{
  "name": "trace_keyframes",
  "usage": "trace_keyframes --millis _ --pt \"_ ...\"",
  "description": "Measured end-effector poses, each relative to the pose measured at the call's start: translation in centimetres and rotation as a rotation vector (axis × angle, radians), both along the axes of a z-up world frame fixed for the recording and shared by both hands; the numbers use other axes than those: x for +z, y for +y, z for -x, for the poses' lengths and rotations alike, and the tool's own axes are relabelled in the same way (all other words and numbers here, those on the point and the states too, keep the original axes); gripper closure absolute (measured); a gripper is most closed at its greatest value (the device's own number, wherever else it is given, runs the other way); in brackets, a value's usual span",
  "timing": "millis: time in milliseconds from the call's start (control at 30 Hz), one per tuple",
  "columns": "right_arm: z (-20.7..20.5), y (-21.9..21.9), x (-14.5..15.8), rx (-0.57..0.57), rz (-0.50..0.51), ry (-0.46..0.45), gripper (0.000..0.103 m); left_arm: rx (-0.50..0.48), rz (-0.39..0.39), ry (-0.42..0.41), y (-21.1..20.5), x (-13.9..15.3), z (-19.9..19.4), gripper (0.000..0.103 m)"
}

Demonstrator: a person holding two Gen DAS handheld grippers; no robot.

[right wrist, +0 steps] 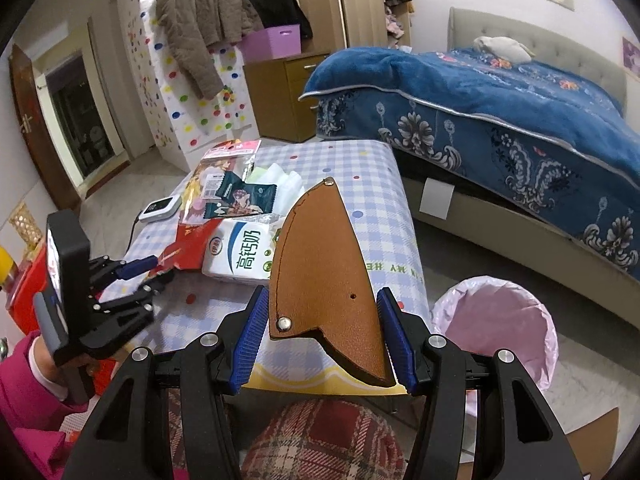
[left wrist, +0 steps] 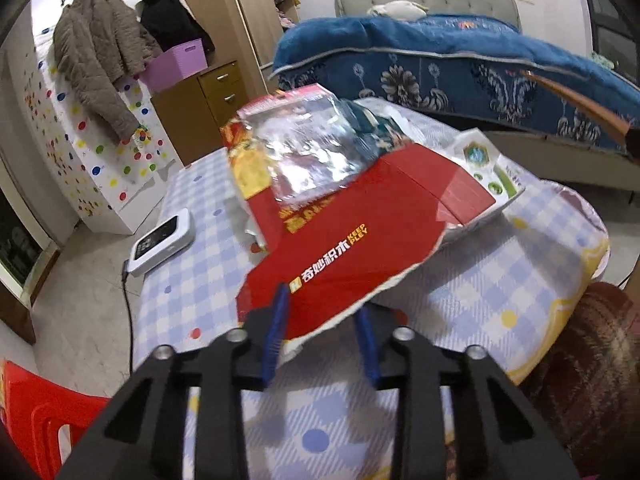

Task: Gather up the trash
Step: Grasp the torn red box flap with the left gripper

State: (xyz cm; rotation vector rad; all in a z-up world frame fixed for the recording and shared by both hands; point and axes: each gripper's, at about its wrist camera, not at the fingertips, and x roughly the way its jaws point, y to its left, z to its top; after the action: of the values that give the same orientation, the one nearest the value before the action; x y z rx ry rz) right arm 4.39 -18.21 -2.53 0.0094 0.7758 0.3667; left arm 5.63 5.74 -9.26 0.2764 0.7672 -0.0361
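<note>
- Lowest in the right wrist view, the right tool point(right wrist: 322, 336) holds a brown leather sheath point(right wrist: 320, 276) upright across its width, the blue pads against its two edges.
- Just right of it, low in the frame, stands a bin with a pink liner point(right wrist: 496, 320); nothing shows inside it, though its bottom is hidden.
- At the bottom of the left wrist view, the left tool point(left wrist: 320, 340) sits narrow around the torn edge of a red cardboard pack point(left wrist: 352, 240); whether the pads already pinch it I cannot tell.
- Risk, as I judge it: the card is torn and floppy, so a corner grip may tear it or drag the clear wrapper point(left wrist: 304, 152) and the milk carton point(right wrist: 240, 256) off the checked surface point(left wrist: 460, 292).
- Further up, more wrappers lie mid-surface, near a white device point(left wrist: 164, 244) on a cable at the left edge; a sweep could snag that.
- Far upper left, a purple basket point(left wrist: 176, 64) sits on a cabinet, its contents unseen.
</note>
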Motion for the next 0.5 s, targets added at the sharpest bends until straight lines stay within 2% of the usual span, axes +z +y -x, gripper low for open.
trace_keyframes --millis 133,200,233,300,367,500 --pt "0.5 -0.1 0.4 0.002 -0.008 -0.012 0.048 0.019 0.046 -0.011 1.2 1.4 0.9 0.094" --pt "0.8 -0.2 0.6 0.0 -0.012 -0.019 0.048 0.02 0.091 -0.011 1.9 2.6 1.6 0.1" --pt "0.9 -0.4 0.7 -0.002 -0.015 -0.023 0.048 0.013 0.137 -0.003 2.3 3.3 2.1 0.102" --pt "1.2 -0.7 1.0 -0.008 -0.021 -0.032 0.048 -0.001 0.251 0.01 2.9 4.5 2.9 0.103" --pt "1.4 -1.3 1.2 -0.019 -0.03 -0.041 0.048 -0.021 0.32 0.003 2.9 5.7 3.6 0.103" --pt "1.7 -2.4 1.2 -0.043 -0.048 -0.049 0.048 -0.072 0.317 -0.033 0.8 7.2 4.5 0.103"
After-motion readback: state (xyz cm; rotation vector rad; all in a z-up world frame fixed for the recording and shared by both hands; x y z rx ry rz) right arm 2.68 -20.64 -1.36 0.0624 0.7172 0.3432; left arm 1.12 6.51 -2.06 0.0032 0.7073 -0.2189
